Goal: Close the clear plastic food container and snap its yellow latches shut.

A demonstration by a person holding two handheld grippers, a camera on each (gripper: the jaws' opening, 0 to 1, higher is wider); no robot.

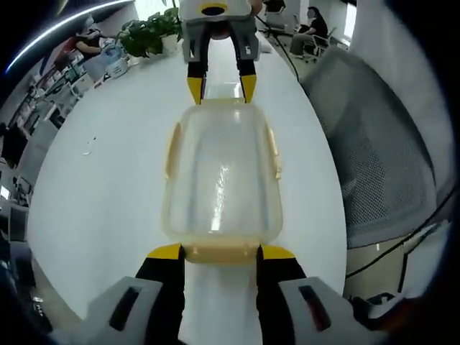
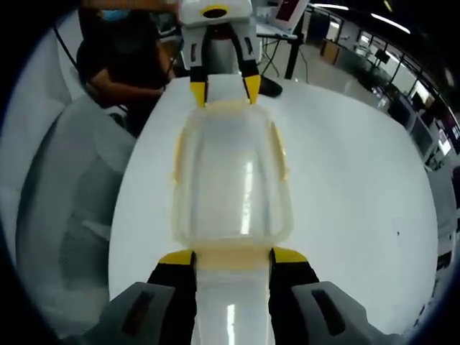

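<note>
A clear plastic container (image 1: 221, 172) (image 2: 231, 180) lies lengthwise on the white table (image 1: 100, 180) (image 2: 359, 201), its lid on top. Pale yellow latches (image 1: 172, 151) (image 2: 280, 151) run along both long sides, and whether they are snapped down I cannot tell. My left gripper (image 1: 221, 253) is open, its yellow tips flanking the end latch at one short end. My right gripper (image 2: 233, 257) is open in the same way at the opposite end. Each gripper shows across the container in the other's view: the right gripper (image 1: 221, 90), the left gripper (image 2: 224, 92).
A grey mesh office chair (image 1: 381, 158) (image 2: 65, 215) stands close against the table's edge beside the container. A potted plant (image 1: 151, 32) and bottles sit at the far end of the table. A seated person (image 2: 122, 50) is behind the chair.
</note>
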